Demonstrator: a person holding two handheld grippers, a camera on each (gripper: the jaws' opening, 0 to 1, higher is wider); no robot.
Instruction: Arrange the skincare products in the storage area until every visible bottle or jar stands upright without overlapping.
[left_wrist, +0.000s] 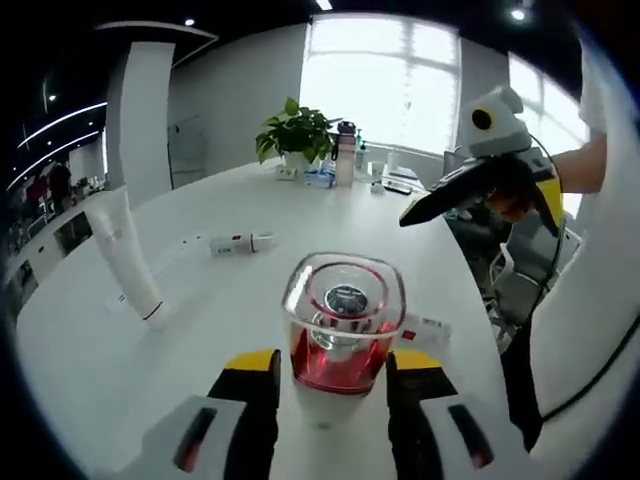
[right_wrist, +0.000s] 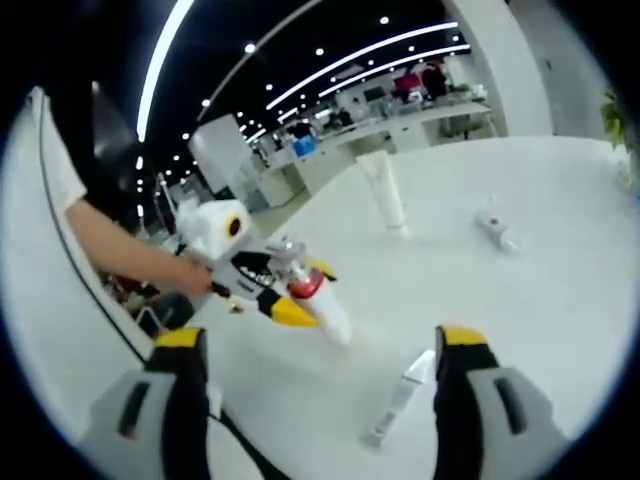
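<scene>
Yellow-tipped jaws of my left gripper (left_wrist: 332, 375) stand either side of the clear square jar (left_wrist: 343, 322) with its red base, clenched on it at the near edge of the white table (left_wrist: 100, 350); the jar sits upright, mouth toward the camera. In the right gripper view the same gripper (right_wrist: 290, 292) shows from the side, my hand (right_wrist: 190, 275) wrapped round its grip, forearm reaching in from the left, jar (right_wrist: 305, 280) pinched at its tips. My right gripper (right_wrist: 318, 365) is released, jaws wide apart with nothing between them, raised above the table; in the left gripper view it (left_wrist: 425, 210) hangs at the right, pointing left. A small white tube (right_wrist: 398, 398) lies flat near its right jaw. Farther out, a tall white tube (left_wrist: 125, 255) stands on its cap, and a small white bottle (left_wrist: 242, 243) lies on its side beyond the jar. A potted plant (left_wrist: 295, 135) stands at the far edge by the window.
</scene>
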